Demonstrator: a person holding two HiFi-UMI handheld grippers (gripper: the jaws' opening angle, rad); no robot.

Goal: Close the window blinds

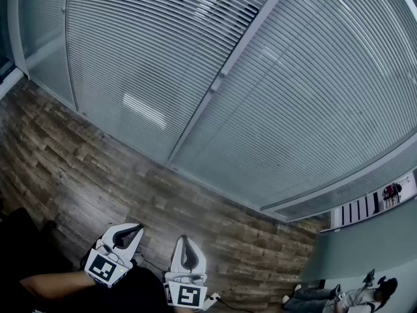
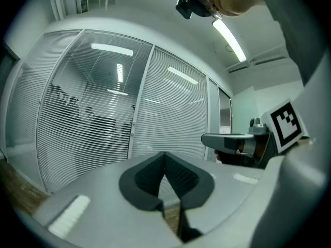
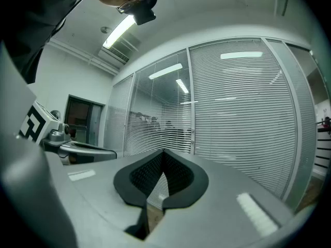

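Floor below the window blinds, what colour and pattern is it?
The floor has brown wood-grain planks, light and dark mixed; clearest in the head view.

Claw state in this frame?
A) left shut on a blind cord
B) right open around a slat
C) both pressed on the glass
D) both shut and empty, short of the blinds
D: the left claw and the right claw each have their jaws together with nothing between them, and the blinds stand ahead, untouched.
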